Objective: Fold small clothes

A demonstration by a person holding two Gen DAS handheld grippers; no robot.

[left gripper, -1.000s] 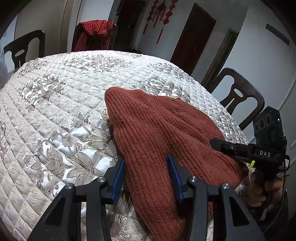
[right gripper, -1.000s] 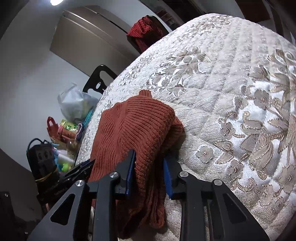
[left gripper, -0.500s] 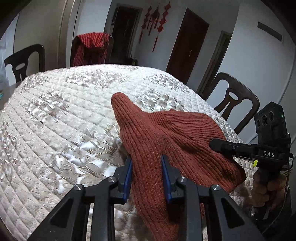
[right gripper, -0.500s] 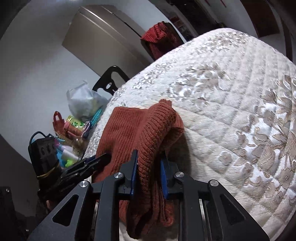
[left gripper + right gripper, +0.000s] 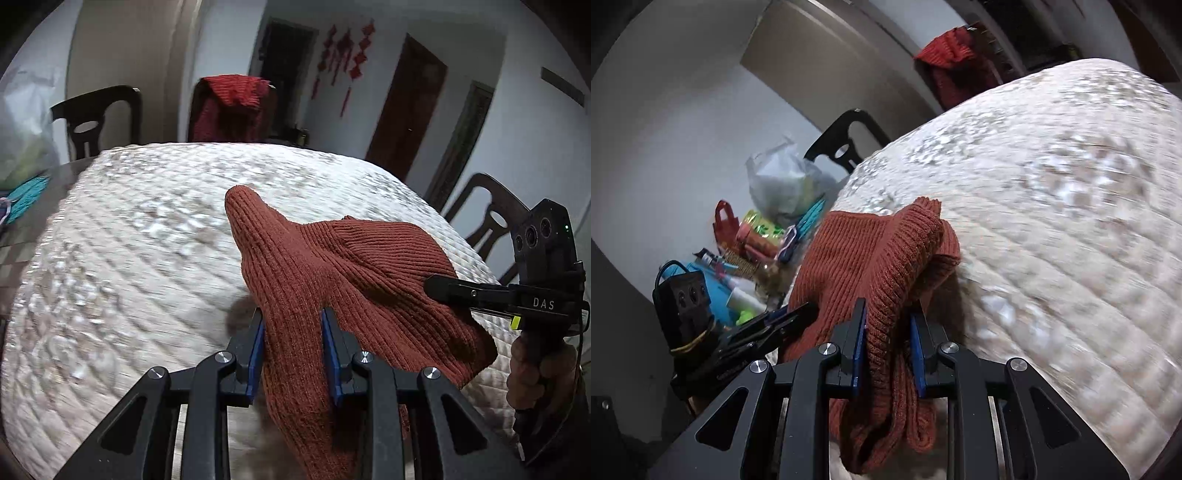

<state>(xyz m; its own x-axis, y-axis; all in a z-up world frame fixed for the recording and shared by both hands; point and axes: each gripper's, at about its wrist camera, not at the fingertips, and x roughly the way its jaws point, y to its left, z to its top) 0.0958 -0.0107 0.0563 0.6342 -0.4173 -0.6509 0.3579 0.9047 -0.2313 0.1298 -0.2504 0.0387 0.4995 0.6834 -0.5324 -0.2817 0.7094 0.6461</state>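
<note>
A rust-red ribbed knit garment [image 5: 332, 266] hangs lifted above the quilted table cover [image 5: 129, 258], stretched between both grippers. My left gripper [image 5: 293, 325] is shut on one bunched edge of it. My right gripper [image 5: 888, 325] is shut on another folded edge of the garment [image 5: 871, 251], whose ribbed hem droops below the jaws. The right gripper also shows at the right of the left wrist view [image 5: 443, 290], and the left gripper at the lower left of the right wrist view [image 5: 790, 317].
Dark wooden chairs [image 5: 487, 218] ring the round table; one at the far side carries a red cloth [image 5: 232, 103]. A plastic bag [image 5: 783, 181] and colourful clutter [image 5: 753, 240] sit at the table's left edge.
Both grippers closed on the garment and lifted it off the table; the garment now hangs between them, and the view has tilted up.
</note>
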